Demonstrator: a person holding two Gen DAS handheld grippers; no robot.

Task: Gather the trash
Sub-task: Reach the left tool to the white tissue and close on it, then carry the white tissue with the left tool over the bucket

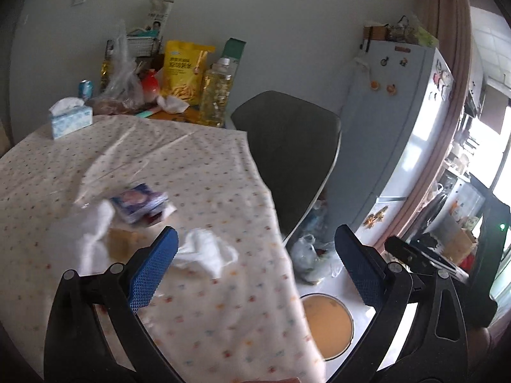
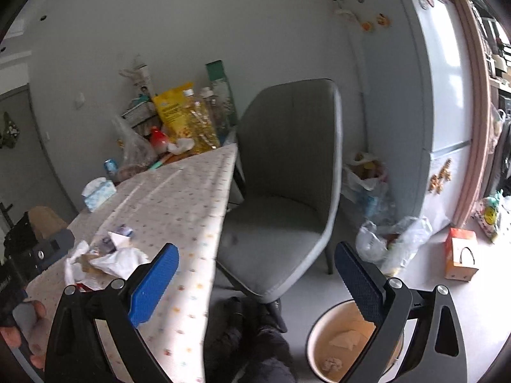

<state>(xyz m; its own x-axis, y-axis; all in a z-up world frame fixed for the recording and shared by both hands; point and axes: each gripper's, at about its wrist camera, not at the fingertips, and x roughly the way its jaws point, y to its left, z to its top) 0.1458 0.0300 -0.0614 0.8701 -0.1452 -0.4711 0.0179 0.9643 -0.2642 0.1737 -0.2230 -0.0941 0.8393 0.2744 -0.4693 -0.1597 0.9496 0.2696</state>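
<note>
Over the near edge of the bench (image 1: pixel 223 166), your left tongs (image 1: pixel 255 252) stand wide apart and hold nothing; one blue pad hangs just beside a crumpled white tissue (image 1: pixel 204 252), though contact cannot be told through the blur. Your right tongs (image 2: pixel 255 268) are likewise spread wide and empty, poised past the bench's right edge above the floor.

Trash lies clustered on the dotted tablecloth: the tissue, a second white wad (image 1: pixel 95 223) to its left, and a small printed wrapper (image 1: pixel 139 201) just beyond. At the far end sit a tissue box (image 1: pixel 70 116), a yellow snack bag (image 1: pixel 183 70), an oil bottle (image 1: pixel 217 92) and a clear plastic bag (image 1: pixel 123 76) against the wall. A grey chair (image 1: pixel 287 156) stands right of the bench, with a fridge (image 1: pixel 392 121) beyond it.

Your right view alone shows inside the round bin (image 2: pixel 338 344) on the floor, where crumpled paper (image 2: pixel 345 340) already lies; it also shows the chair's seat, plastic bags (image 2: pixel 392 242) heaped by the fridge, and an orange carton (image 2: pixel 460 258) at far right. Your left view shows the bin only as a tan disc below the bench edge, but shows the trash pile much closer.
</note>
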